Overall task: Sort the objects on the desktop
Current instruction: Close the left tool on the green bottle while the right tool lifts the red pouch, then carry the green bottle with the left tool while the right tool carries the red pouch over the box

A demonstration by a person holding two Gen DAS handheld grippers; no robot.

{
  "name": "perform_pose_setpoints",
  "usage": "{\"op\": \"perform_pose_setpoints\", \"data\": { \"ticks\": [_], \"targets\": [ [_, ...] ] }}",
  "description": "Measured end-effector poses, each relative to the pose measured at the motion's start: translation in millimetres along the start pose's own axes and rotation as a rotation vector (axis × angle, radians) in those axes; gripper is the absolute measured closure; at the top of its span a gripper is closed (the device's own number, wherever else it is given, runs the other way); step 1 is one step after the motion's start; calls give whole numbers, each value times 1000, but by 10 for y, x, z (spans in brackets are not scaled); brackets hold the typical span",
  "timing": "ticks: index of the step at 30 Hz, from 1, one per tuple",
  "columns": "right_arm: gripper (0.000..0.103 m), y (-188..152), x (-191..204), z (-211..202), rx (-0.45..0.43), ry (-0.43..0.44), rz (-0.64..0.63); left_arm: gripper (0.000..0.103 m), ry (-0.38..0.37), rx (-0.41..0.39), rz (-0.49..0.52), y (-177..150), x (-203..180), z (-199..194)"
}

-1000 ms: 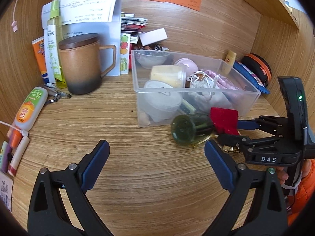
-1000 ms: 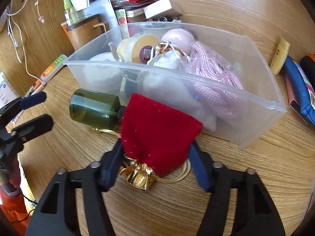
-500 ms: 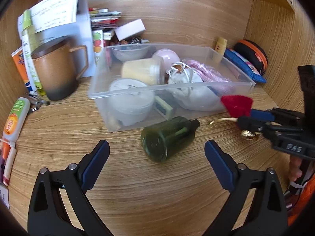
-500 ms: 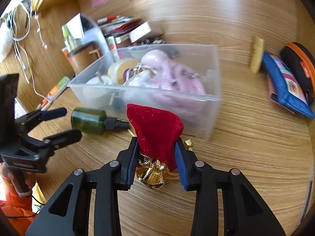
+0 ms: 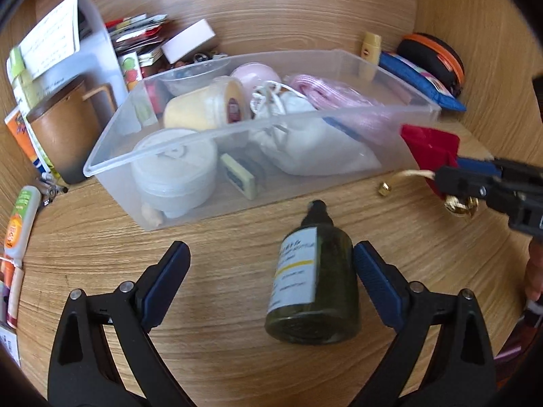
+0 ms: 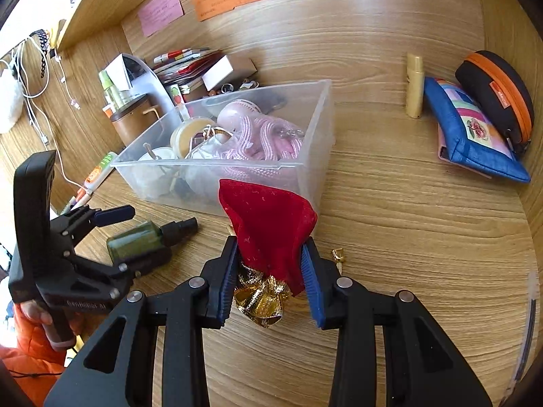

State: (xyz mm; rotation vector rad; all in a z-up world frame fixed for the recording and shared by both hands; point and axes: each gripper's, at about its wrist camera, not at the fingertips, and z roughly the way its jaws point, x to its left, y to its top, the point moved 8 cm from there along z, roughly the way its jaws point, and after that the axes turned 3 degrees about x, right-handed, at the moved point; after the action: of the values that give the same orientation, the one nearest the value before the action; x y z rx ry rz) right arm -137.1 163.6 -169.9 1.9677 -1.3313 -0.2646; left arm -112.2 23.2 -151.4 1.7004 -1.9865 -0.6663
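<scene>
Carrying the red velvet pouch (image 6: 268, 227), clenched between our right gripper (image 6: 269, 271) pads, we hold it just beside the clear plastic bin's (image 6: 220, 166) near corner; it should clear the rim before release. Our left gripper (image 5: 271, 278), released, straddles the green spray bottle (image 5: 314, 285) lying on the desk (image 5: 220, 244).

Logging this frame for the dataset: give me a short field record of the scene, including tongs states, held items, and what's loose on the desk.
left tongs: open, straddling the green bottle, pads not pressing
green bottle: lying on its side on the desk, nozzle toward the bin
right tongs: shut on the red velvet pouch, gold tie hanging below
clear bin: on the desk, holds jars, pink rope, white pouch
loose: small gold bead on the desk beside the bin
</scene>
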Motion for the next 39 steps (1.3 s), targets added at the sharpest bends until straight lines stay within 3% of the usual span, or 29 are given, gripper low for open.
{"op": "perform_pose_setpoints", "data": {
  "ticks": [7, 16, 28, 39],
  "targets": [
    [70, 1, 87, -23, -8, 17, -14, 42, -52, 33, 2, -25, -134, 70],
    [70, 24, 157, -184, -42, 4, -26, 62, -78, 5, 2, -8, -194, 5],
    [70, 132, 336, -379, -89, 7, -50, 62, -36, -105, -22, 67, 3, -351],
    [70, 258, 488, -635, -149, 18, -69, 62, -54, -210, -65, 133, 255, -822]
  ]
}}
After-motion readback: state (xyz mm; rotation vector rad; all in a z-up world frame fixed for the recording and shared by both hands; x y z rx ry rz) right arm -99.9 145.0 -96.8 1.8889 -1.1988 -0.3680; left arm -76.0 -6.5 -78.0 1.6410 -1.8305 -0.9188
